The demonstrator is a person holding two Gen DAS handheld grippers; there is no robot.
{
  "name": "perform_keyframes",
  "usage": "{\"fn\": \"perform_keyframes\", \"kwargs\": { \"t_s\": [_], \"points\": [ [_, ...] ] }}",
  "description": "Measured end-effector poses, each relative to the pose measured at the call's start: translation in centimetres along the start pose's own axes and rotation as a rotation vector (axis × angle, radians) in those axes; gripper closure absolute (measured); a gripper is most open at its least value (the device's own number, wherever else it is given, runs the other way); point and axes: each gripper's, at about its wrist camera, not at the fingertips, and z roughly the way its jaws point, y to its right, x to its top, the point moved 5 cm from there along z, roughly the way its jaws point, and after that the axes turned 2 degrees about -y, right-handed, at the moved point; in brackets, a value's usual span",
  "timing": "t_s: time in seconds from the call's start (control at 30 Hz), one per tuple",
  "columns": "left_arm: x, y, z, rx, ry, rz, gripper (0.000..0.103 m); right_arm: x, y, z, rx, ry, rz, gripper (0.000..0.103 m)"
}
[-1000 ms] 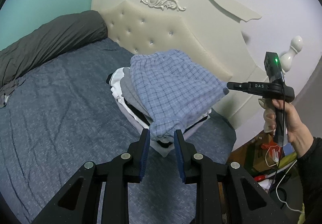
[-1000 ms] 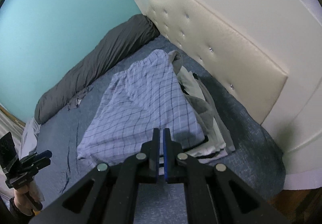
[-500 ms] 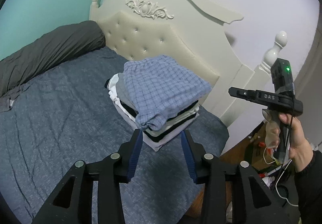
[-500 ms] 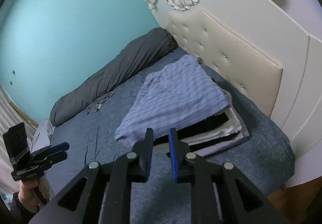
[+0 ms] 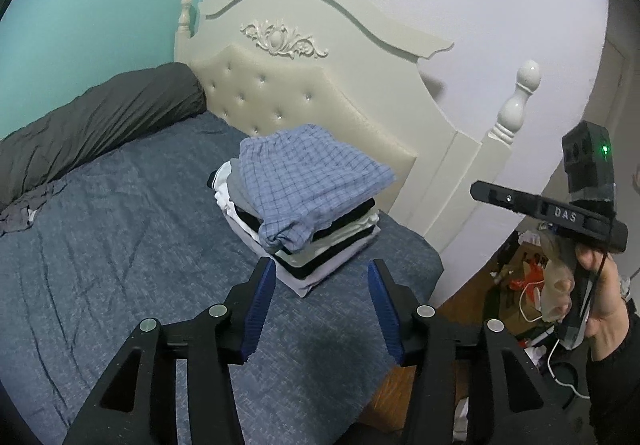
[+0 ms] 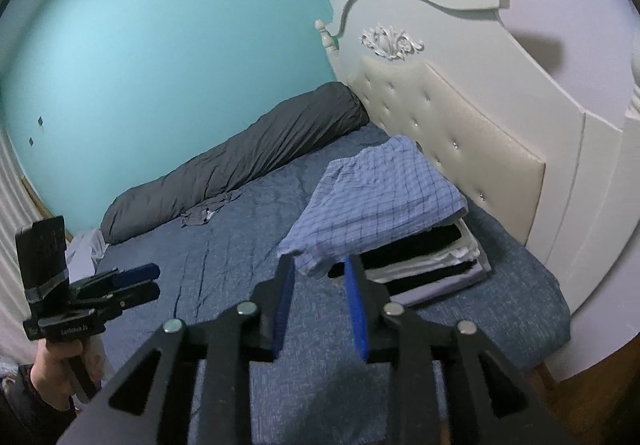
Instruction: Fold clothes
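Both tools have pulled back from the pile and opened up since a second ago, when the right one was pinched shut low at the front of the checked cloth.

Nearest, the left tool (image 5: 322, 281) hangs over the bed (image 5: 120, 265) with its blue pads wide apart and nothing between them. The right tool (image 6: 320, 277) is open too, a bit less wide, and it holds nothing. It looks like they let go because the piece is already put down.

Just past the pads sits the pile of folded clothes (image 5: 320, 249). It rests on the blue bed cover, near the corner of the bed, just beside the headboard (image 5: 304, 101). On top lies the blue checked cloth (image 6: 380, 201). Its front edge droops over the black and white layers under it, so the top fold is a bit loose. I think this piece is done, or needs one small tidy.

Farther back a small grey crumpled cloth (image 6: 208, 211) lies on the bed, well apart from the pile. It may be next to fold. Behind it the long dark rolled quilt (image 6: 240, 165) lies along the green wall.
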Motion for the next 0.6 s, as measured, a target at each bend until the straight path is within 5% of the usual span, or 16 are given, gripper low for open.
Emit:
{"fn": "perform_keyframes", "kwargs": {
  "t_s": [0.47,0.6],
  "points": [
    [-1.9,1.3,-3.6,0.022,0.05,0.028,0.041,-3.9,-4.0,-4.0,-0.061,0.063,-0.019,0.064],
    [-2.4,1.2,-4.5,0.025,0.068,0.018,0.027,-5.2,-5.1,-4.5,-0.077,0.076,-0.033,0.053]
  ]
}}
